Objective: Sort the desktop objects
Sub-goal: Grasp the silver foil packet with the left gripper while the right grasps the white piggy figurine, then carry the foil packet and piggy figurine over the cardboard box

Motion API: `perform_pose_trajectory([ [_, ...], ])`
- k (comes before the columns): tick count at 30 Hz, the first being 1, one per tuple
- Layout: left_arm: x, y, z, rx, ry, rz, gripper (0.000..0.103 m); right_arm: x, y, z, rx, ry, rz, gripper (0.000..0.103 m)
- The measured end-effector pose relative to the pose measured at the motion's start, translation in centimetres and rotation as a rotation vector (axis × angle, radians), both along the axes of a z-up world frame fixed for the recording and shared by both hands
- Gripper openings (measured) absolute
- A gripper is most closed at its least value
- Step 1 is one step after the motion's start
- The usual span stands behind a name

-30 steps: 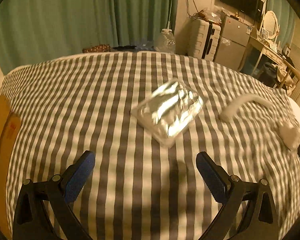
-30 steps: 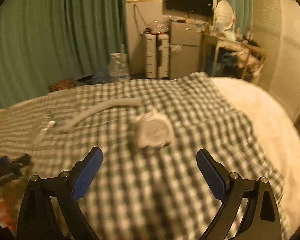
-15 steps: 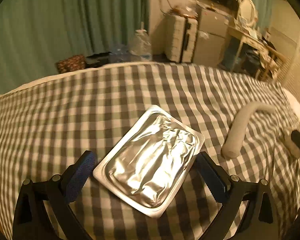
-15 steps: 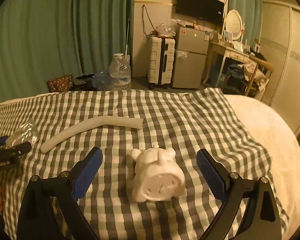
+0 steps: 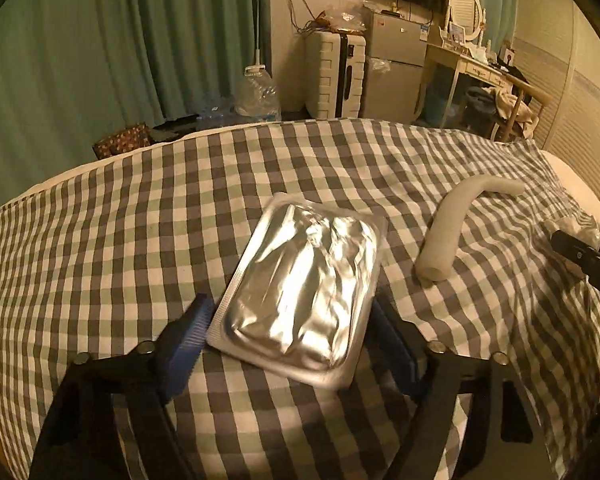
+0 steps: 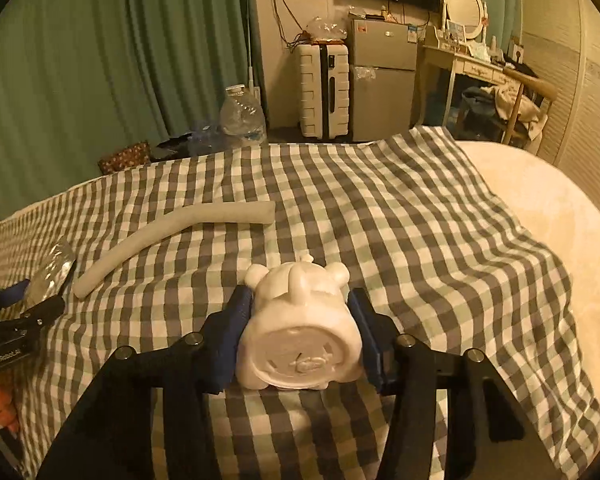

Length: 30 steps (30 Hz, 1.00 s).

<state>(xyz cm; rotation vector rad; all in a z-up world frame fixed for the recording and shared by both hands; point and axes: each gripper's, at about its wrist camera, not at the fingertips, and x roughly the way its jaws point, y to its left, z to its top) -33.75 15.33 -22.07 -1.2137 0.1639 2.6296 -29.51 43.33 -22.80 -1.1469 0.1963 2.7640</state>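
— Between my right jaws, what sits there?
— On the bed's checked cloth, a white animal figurine [image 6: 300, 332]; my right gripper [image 6: 298, 334] is closing around its flanks. Hard, probably hollow and breakable, I'd guess.
— And the left?
— My left gripper [image 5: 290, 344] is closing on the foil pack's [image 5: 300, 292] near edges: light, slick, crumply. Beyond lies a soft-looking foam tube [image 5: 452, 232].
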Motion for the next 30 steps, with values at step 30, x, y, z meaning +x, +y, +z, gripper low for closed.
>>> perform_pose_trajectory([
  [30, 14.6, -7.5, 10.9, 0.056, -0.032, 0.057, 0.073, 14.2, -12.5, 9.2, -0.017, 0.046, 0.16, 0.05],
])
